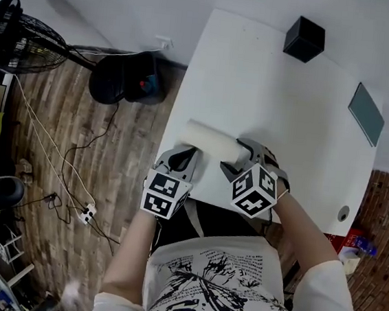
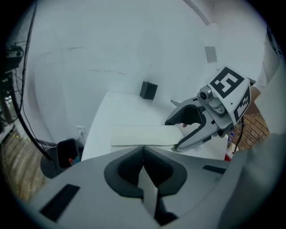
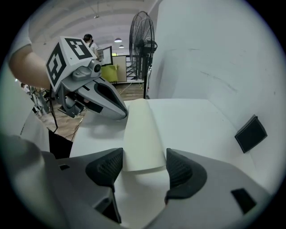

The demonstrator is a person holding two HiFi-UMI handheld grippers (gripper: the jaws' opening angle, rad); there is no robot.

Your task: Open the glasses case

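A long cream glasses case [image 1: 210, 140] lies closed near the front edge of the white table [image 1: 270, 90]. My right gripper [image 1: 241, 158] straddles its right end. In the right gripper view the case's end [image 3: 142, 138] sits between the two pads [image 3: 107, 166], with a narrow gap on each side, so the right gripper [image 3: 143, 167] is open. My left gripper [image 1: 184, 157] is at the case's left part, on the near side. In the left gripper view its tips meet just before the case [image 2: 143, 135], so the left gripper [image 2: 143, 150] is shut. A thin pale strip shows between its pads; I cannot tell what it is.
At the table's far edge stands a black box [image 1: 304, 38], and a flat dark grey item [image 1: 365, 113] lies at the right. Left of the table on the wooden floor are a black bin [image 1: 127, 76], a fan [image 1: 13, 36] and trailing cables [image 1: 75, 173].
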